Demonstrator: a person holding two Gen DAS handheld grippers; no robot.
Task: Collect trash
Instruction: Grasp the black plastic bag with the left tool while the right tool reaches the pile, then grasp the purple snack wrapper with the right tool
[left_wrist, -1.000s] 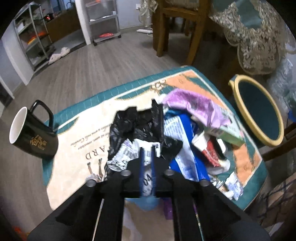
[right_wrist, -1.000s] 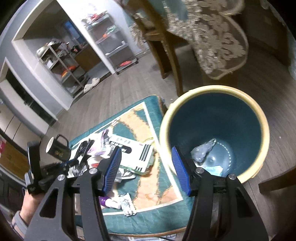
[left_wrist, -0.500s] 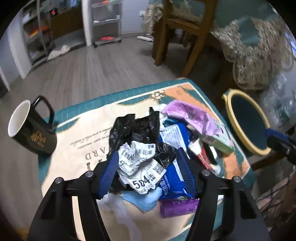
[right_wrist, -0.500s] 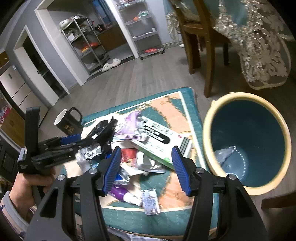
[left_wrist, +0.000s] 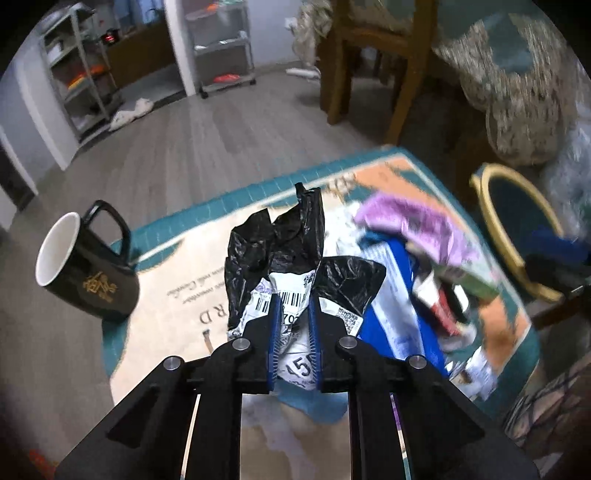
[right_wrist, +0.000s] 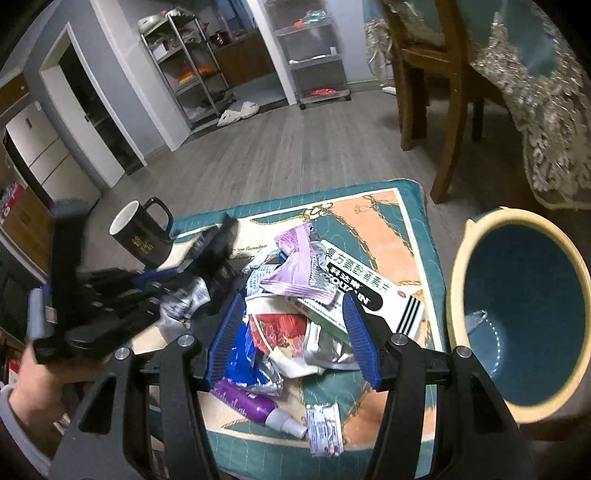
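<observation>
The left gripper (left_wrist: 293, 314) is angled down at lower centre of its view, its jaws just closed onto a crumpled black bag with a white barcode label (left_wrist: 291, 269). The right gripper (right_wrist: 291, 332) is held wide open over the trash pile (right_wrist: 295, 295), gripping nothing. At right the blue bin (right_wrist: 517, 314) is seen; at upper left, a black mug (right_wrist: 142, 236).

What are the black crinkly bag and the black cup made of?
The black bag looks like thin shiny plastic film: it is crumpled into sharp folds that catch light. The black mug looks like glazed ceramic: thick rim, smooth white inside, glossy outside with gold print.
</observation>
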